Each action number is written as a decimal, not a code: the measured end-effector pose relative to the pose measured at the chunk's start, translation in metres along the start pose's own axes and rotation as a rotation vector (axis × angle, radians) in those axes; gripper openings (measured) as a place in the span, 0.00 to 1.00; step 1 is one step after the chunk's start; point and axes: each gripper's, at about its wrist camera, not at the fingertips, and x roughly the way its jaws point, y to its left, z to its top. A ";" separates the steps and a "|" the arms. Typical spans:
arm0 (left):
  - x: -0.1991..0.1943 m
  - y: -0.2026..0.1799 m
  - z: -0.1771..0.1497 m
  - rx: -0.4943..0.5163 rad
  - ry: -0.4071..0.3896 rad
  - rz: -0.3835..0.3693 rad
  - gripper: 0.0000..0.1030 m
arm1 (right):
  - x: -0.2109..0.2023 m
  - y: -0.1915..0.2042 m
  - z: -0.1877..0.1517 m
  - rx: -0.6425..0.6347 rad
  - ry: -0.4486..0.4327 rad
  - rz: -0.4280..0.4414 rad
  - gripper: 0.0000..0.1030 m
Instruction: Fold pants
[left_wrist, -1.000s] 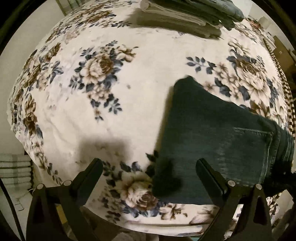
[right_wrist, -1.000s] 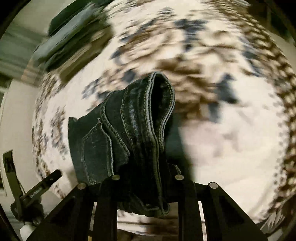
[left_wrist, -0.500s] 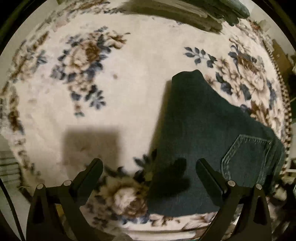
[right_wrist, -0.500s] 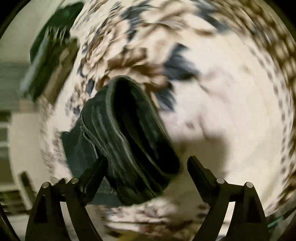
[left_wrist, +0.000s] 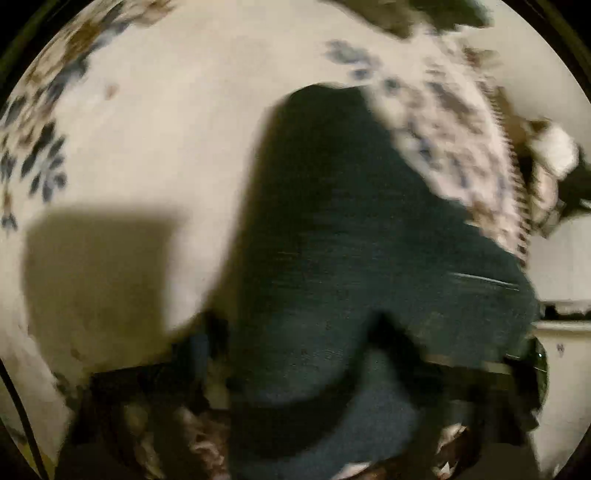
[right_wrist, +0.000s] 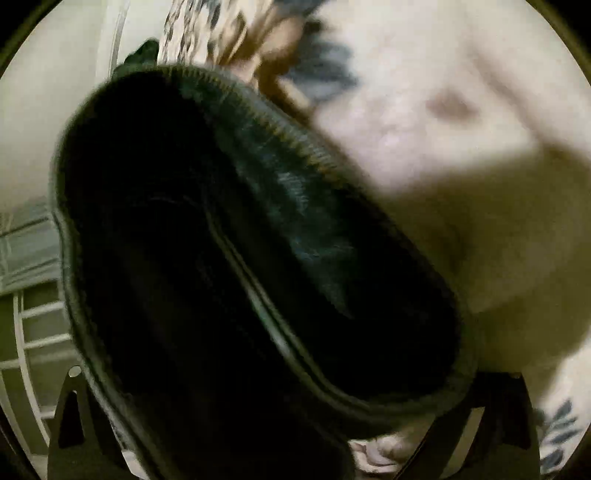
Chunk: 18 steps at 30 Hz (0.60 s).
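One floral blanket (left_wrist: 155, 122) covers the surface, cream with blue and brown flowers, and fills the background of both views. On it lies one pair of dark jeans (left_wrist: 343, 236), folded into a compact block; in the left wrist view the jeans run from mid-frame down to the bottom edge, and in the right wrist view the jeans (right_wrist: 229, 280) fill most of the picture, a stitched hem curving across it. Two grippers show. The left gripper (left_wrist: 295, 373) is badly blurred, with denim lying between its fingers; whether it grips cannot be told. The right gripper (right_wrist: 295, 417) has its fingers spread wide on either side of the jeans, not clamping them.
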 end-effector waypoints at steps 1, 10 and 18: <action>-0.004 -0.006 -0.002 0.028 -0.007 0.022 0.46 | -0.004 0.002 -0.004 0.003 -0.021 -0.025 0.75; -0.087 -0.055 -0.008 0.092 -0.033 0.018 0.20 | -0.055 0.075 -0.039 -0.108 -0.106 -0.142 0.35; -0.200 -0.088 0.060 0.134 -0.151 -0.021 0.20 | -0.106 0.192 -0.038 -0.197 -0.141 -0.064 0.35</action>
